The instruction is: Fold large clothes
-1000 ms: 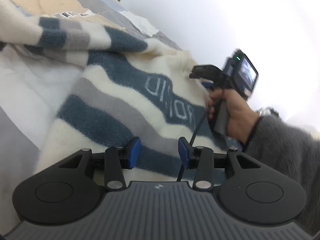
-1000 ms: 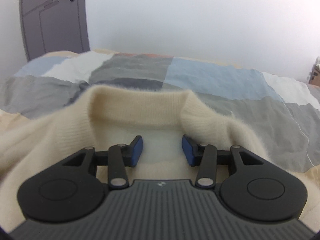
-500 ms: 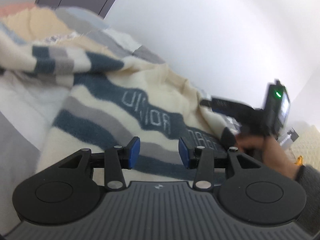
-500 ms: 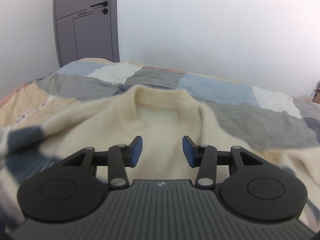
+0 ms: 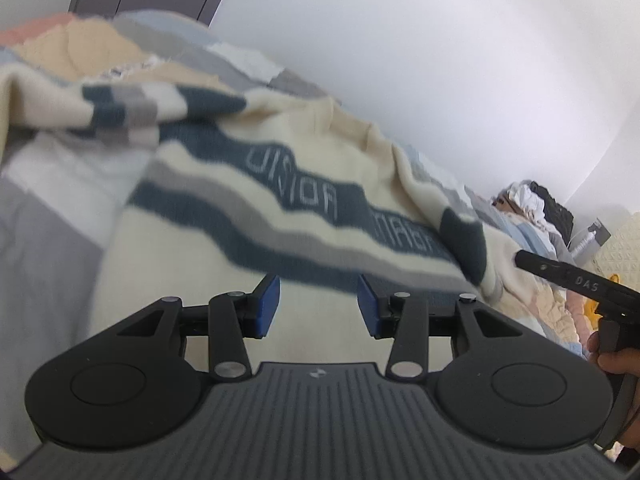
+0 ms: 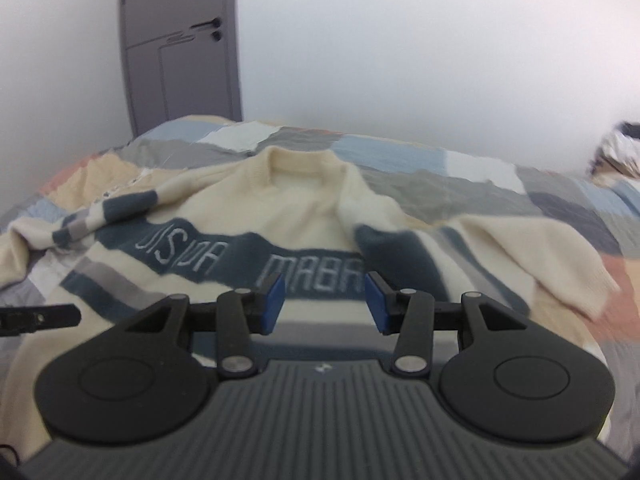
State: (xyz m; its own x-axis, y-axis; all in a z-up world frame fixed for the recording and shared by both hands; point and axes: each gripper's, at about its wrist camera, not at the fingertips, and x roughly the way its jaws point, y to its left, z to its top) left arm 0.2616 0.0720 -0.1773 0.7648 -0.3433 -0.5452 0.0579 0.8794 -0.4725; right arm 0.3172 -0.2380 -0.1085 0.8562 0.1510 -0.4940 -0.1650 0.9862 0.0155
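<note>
— White walls and a grey door (image 6: pixel 180 52) stand behind the bed (image 6: pixel 420 172) you work over, with its patchwork cover of grey, blue, peach and white blocks. Where is your garment?

— Your sweater (image 6: pixel 304 208) lies spread face up on that cover, cream with dark blue and grey bands and pale lettering across the chest. Its collar points toward the far wall. One sleeve runs off to the left side of the right wrist view, bunched and wrinkled; the other lies folded inward over the chest at the right, its cuff toward the near edge.

— And your claws?

— Your left claw (image 5: pixel 319 304) hovers above the lower body of the sweater (image 5: pixel 280 184), blue pads (image 5: pixel 269 305) partly apart, with nothing between them. Your right claw (image 6: pixel 325 303) hangs over the hem area below the lettering, its jaws at a similar half-wide gap, also empty. Neither touches the knit.

— Can each see the other?

— Yes. In the left wrist view your right claw (image 5: pixel 568 278) shows as a black bar at the right edge, just past the folded sleeve, with your hand (image 5: pixel 618 360) on its grip. In the right wrist view a black finger of your left claw (image 6: pixel 38 316) juts in from the left edge. A heap of clothes (image 5: pixel 536 204) sits far off at the right, too blurred to make out.
</note>
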